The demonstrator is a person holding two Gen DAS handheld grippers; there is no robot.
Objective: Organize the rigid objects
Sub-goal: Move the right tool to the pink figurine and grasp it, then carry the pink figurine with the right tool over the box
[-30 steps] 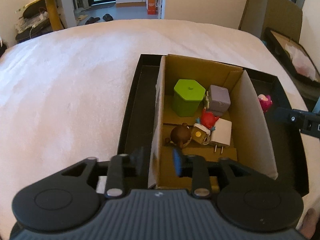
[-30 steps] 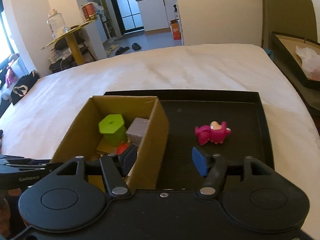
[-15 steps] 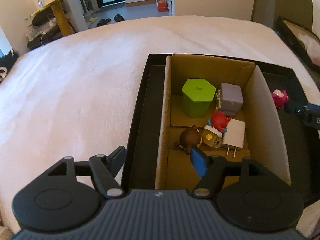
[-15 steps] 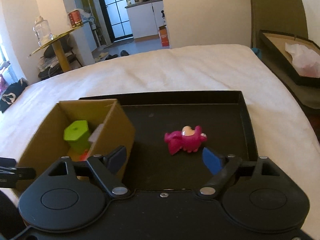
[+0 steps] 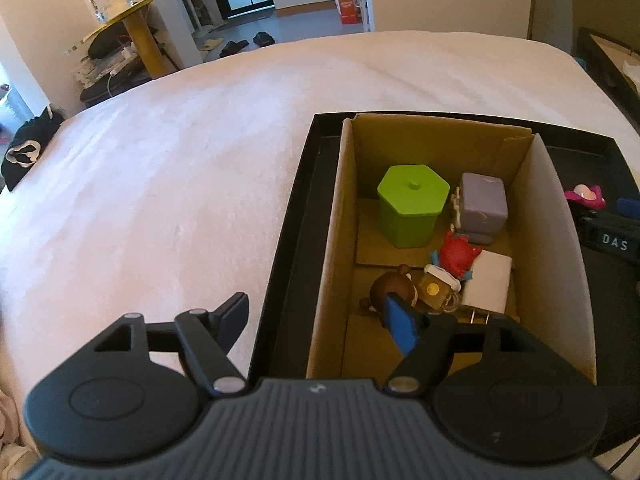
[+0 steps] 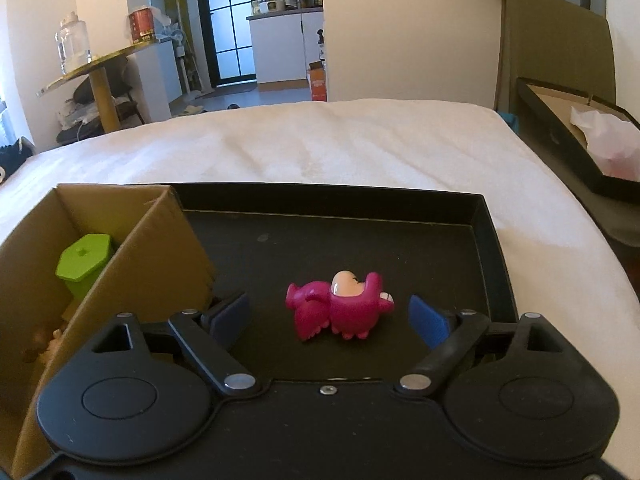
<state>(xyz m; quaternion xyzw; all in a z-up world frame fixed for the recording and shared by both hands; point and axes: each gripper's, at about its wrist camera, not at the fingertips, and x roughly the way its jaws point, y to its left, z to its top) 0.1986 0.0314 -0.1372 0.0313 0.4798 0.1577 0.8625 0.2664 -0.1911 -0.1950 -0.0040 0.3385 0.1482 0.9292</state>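
Note:
A pink toy figure (image 6: 340, 306) lies on its side on the black tray (image 6: 486, 248), between the fingers of my open right gripper (image 6: 328, 318); it also shows in the left wrist view (image 5: 585, 196). A cardboard box (image 5: 344, 240) stands in the tray's left part and holds a green hexagonal container (image 5: 412, 210), a grey-purple cube (image 5: 482, 206), a red figure (image 5: 458, 256), a brown bear (image 5: 390, 290), a small mug charm (image 5: 436, 288) and a white charger (image 5: 486, 284). My left gripper (image 5: 320, 320) is open and empty, straddling the box's near left wall.
The tray sits on a white-covered bed (image 5: 160, 180). Another black tray with cardboard and a plastic bag (image 6: 600, 140) stands off the bed's right side. A round gold table with a glass jar (image 6: 76, 64) is at the back left.
My left gripper opened and drew back left from the box. My right gripper opened wider and moved right and forward until the pink figure lay between its fingers.

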